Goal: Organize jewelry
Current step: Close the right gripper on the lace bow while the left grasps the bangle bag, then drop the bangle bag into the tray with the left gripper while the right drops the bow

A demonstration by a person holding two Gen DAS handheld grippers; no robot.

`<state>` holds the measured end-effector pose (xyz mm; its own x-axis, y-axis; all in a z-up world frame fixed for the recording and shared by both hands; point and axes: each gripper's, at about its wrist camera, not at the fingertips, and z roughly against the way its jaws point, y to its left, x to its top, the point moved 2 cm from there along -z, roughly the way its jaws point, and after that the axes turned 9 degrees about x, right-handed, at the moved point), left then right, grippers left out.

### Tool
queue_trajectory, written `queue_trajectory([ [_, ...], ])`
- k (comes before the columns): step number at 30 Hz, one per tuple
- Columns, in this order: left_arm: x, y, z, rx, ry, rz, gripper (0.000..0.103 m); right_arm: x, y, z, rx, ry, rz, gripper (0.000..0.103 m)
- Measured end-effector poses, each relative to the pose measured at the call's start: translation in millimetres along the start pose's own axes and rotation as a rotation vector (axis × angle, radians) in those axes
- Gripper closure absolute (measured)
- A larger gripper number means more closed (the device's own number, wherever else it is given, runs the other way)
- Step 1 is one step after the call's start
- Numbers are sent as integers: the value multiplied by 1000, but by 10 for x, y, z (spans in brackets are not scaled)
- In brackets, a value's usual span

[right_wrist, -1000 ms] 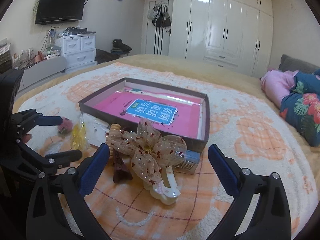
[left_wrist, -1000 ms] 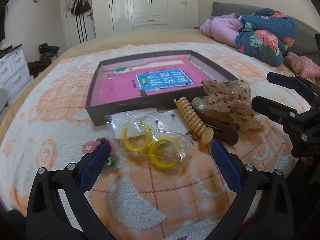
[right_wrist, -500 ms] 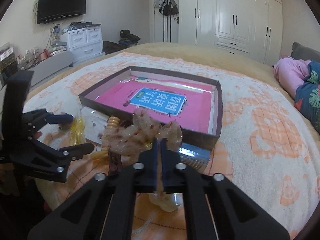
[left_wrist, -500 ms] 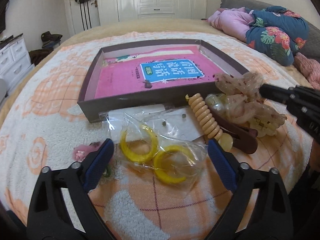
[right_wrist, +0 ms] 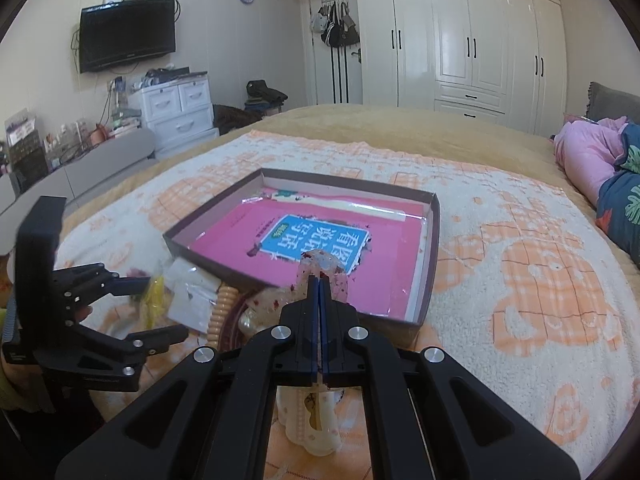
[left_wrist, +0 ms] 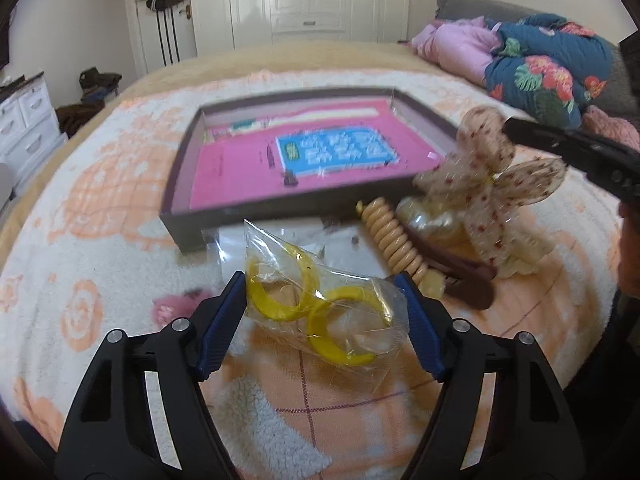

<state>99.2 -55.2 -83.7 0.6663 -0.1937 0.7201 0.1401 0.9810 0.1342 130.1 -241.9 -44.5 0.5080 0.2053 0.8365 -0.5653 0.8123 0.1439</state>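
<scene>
A clear bag of yellow hoop earrings [left_wrist: 320,312] lies on the blanket between the blue pads of my left gripper [left_wrist: 322,312]. Its jaws are closing, and the pads [left_wrist: 224,320] stand right at the bag's edges. The right wrist view shows the left gripper [right_wrist: 164,308] at the left with the yellow bag [right_wrist: 154,300] in its jaws. My right gripper [right_wrist: 319,280] is shut on a sheer beige bow hair clip [right_wrist: 320,260] with red dots. In the left wrist view the bow [left_wrist: 492,184] hangs raised from the right gripper [left_wrist: 516,128], near the dark box [left_wrist: 280,212].
The box [right_wrist: 434,240] holds a pink book. In front of it lie a beige spiral clip [left_wrist: 394,236], a brown hair clip [left_wrist: 468,280], a white earring card [left_wrist: 280,236] and a pink item [left_wrist: 168,308]. Folded quilts [left_wrist: 540,64] sit at the far right of the bed.
My right gripper shut on the bow and lifted it up toward the box. My left gripper came forward around the earring bag and its jaws narrowed.
</scene>
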Motion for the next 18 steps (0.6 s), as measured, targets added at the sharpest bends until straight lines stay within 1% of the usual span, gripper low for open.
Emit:
queue_trajectory([
  [3,116,30,147,-9,-40,14,38,75,17,1,10,-5,-1,102],
  [7,279,112,233,-4,-80,37,38,177,62,-14,1,-14,7,102],
  [13,561,305,159,13,-99,81,38,407,149,-34,-11,-32,29,102],
  [18,740,447,-32,25,-76,107,38,543,70,-110,-35,-40,-10,102],
])
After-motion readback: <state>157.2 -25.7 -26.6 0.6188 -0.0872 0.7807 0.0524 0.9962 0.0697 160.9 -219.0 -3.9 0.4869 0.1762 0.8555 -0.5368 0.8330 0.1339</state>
